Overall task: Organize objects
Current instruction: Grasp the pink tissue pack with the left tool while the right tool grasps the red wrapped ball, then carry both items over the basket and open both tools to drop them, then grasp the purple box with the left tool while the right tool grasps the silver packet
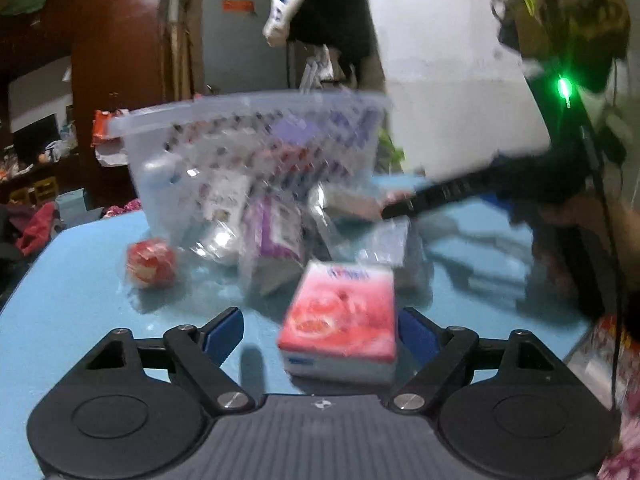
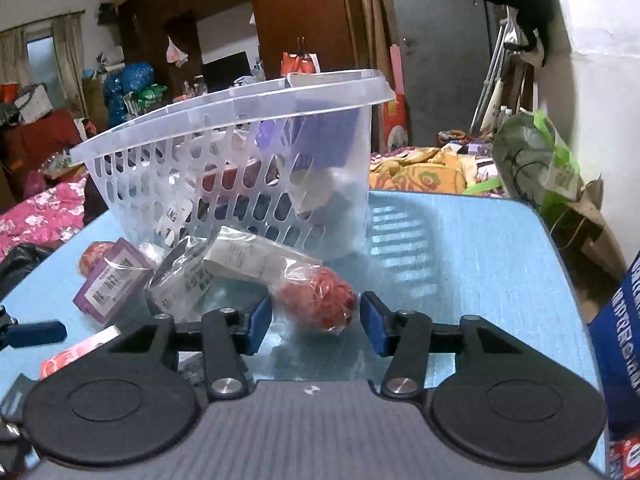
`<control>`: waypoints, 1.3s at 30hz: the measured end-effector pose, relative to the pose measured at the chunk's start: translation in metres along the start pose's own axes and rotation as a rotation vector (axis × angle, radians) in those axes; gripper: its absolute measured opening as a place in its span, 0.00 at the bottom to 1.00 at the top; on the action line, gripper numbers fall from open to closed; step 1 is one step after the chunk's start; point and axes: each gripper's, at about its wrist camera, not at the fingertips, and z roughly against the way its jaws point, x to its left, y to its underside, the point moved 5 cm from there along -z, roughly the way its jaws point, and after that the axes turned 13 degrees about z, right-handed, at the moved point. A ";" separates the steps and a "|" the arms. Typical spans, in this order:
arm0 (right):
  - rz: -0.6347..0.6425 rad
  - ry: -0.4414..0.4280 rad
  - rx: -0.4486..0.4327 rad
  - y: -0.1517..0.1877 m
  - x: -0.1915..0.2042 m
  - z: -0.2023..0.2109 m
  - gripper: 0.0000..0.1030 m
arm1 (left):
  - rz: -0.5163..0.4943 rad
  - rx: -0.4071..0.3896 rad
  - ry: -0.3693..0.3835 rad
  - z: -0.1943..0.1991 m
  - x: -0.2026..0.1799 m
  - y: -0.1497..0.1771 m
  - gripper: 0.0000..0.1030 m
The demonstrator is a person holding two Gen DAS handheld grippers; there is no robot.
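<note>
A clear plastic basket (image 2: 224,152) with several items inside stands on the blue table (image 2: 480,240); it also shows blurred in the left wrist view (image 1: 248,136). My left gripper (image 1: 320,336) is open, its fingers on both sides of a pink box (image 1: 340,316) lying on the table, nearer the right finger. My right gripper (image 2: 316,320) is open around a red bundle in a clear bag (image 2: 316,300). A purple box (image 2: 108,284) and a bagged white box (image 2: 240,260) lie beside it. A red wrapped ball (image 1: 151,262) lies left of the basket.
The table's edges are close on the left and right. The right gripper's arm (image 1: 460,188) crosses the left wrist view at right. A green bag (image 2: 532,160) stands past the table's far right corner. A cluttered room lies behind.
</note>
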 end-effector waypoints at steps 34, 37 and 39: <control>0.141 0.119 -0.304 -0.142 0.040 0.022 0.65 | 0.277 -0.187 -0.026 -0.023 0.082 -0.198 0.79; 0.157 0.157 -0.315 -0.134 0.043 0.029 0.99 | 0.261 -0.169 -0.063 -0.031 0.083 -0.194 0.79; 0.126 0.115 -0.332 -0.123 0.044 0.043 1.00 | 0.231 -0.191 -0.050 -0.021 0.081 -0.187 0.79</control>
